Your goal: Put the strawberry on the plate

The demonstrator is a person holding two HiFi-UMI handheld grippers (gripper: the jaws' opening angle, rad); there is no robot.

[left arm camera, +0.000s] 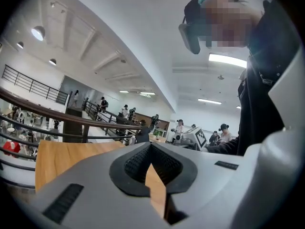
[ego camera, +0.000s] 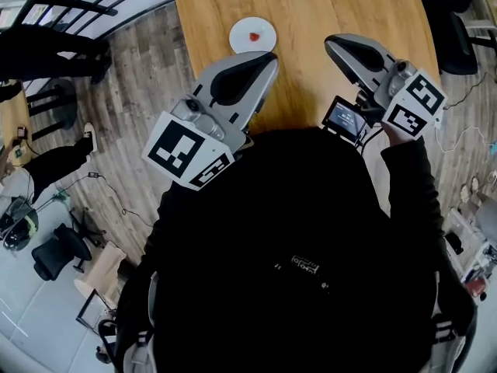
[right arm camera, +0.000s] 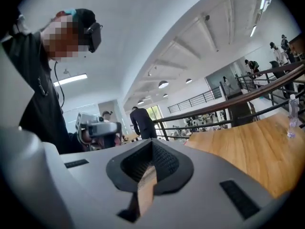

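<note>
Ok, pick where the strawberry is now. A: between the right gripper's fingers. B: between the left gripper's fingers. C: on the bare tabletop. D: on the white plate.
D: the strawberry lies in the middle of the white plate.

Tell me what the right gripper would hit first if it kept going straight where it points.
Nothing close, it seems. The right gripper, shut and empty, points roughly level over the wooden table; ahead its view shows open air, then a distant railing. Depth is hard to judge.
</note>
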